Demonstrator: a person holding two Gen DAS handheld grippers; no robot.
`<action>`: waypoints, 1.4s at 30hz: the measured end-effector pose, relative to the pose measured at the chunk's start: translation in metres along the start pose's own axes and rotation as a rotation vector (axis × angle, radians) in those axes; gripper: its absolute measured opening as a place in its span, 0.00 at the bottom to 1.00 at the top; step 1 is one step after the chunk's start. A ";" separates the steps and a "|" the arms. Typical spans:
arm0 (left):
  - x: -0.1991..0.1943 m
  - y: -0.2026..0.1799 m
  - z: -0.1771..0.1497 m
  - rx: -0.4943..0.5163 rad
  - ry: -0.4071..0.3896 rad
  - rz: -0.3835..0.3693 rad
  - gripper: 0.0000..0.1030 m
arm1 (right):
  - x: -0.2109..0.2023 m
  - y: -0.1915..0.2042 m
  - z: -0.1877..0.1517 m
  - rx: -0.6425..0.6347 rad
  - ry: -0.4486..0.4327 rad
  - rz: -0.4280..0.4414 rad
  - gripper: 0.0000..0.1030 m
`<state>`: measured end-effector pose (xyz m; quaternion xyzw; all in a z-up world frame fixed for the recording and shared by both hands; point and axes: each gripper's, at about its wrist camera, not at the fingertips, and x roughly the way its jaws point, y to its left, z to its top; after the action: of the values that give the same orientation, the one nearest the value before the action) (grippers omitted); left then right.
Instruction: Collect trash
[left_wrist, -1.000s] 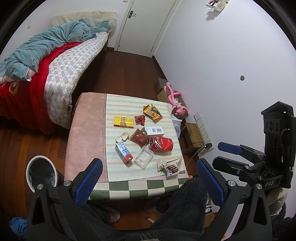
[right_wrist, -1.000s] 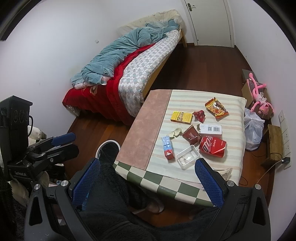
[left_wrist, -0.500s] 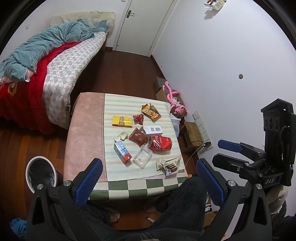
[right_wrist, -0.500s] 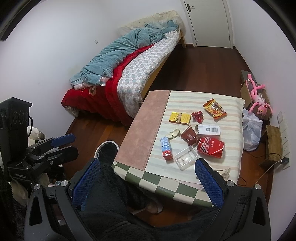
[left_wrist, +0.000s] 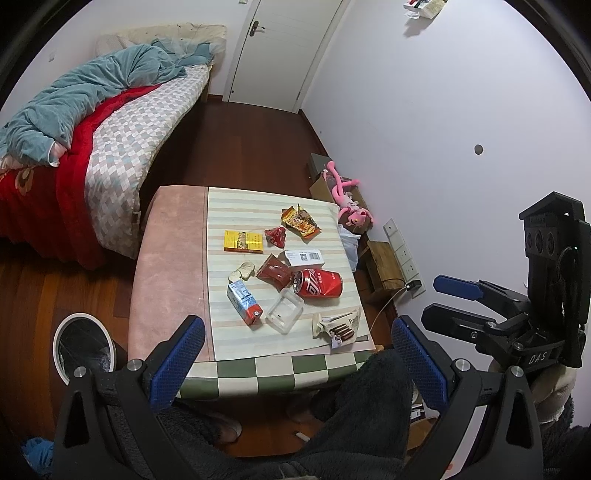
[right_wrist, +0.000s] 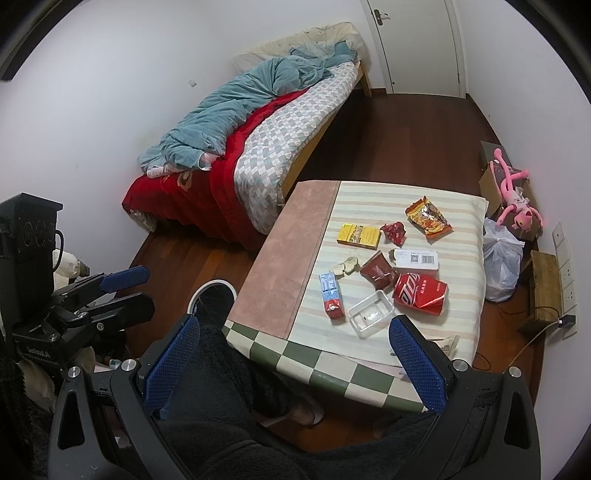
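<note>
Trash covers the table (left_wrist: 168, 236): can (left_wrist: 319, 283), carton (left_wrist: 244, 301), clear tray (left_wrist: 285, 310), wrappers. The bin (left_wrist: 82, 347) sits on the floor, left of the table. Both grippers, left (left_wrist: 295, 363) and right (right_wrist: 291, 363), hang high, jaws spread, nothing held. Best start with the nearest piece, I'd say, dropping straight down. The cookie packet (right_wrist: 448, 343) hides partly behind a finger; the bin's contents are too dark to read.

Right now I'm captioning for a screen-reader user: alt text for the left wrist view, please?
Open left gripper hovers before a cloth-covered table strewn with trash: red can, carton, clear tray, wrappers. A bin stands on the floor left, bed behind.
</note>
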<state>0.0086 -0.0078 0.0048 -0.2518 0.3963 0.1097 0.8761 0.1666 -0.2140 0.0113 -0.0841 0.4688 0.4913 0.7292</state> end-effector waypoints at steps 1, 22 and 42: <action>0.000 0.000 0.000 -0.002 -0.007 -0.008 1.00 | -0.001 -0.001 0.001 -0.001 0.000 -0.001 1.00; 0.216 0.072 -0.054 -0.148 0.334 0.414 1.00 | 0.150 -0.181 -0.095 0.562 0.183 -0.372 1.00; 0.337 0.082 -0.038 -0.164 0.423 0.416 0.30 | 0.230 -0.254 -0.131 1.052 0.174 -0.358 0.99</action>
<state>0.1755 0.0392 -0.2983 -0.2523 0.6029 0.2636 0.7095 0.3083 -0.2713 -0.3224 0.1724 0.6877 0.0512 0.7034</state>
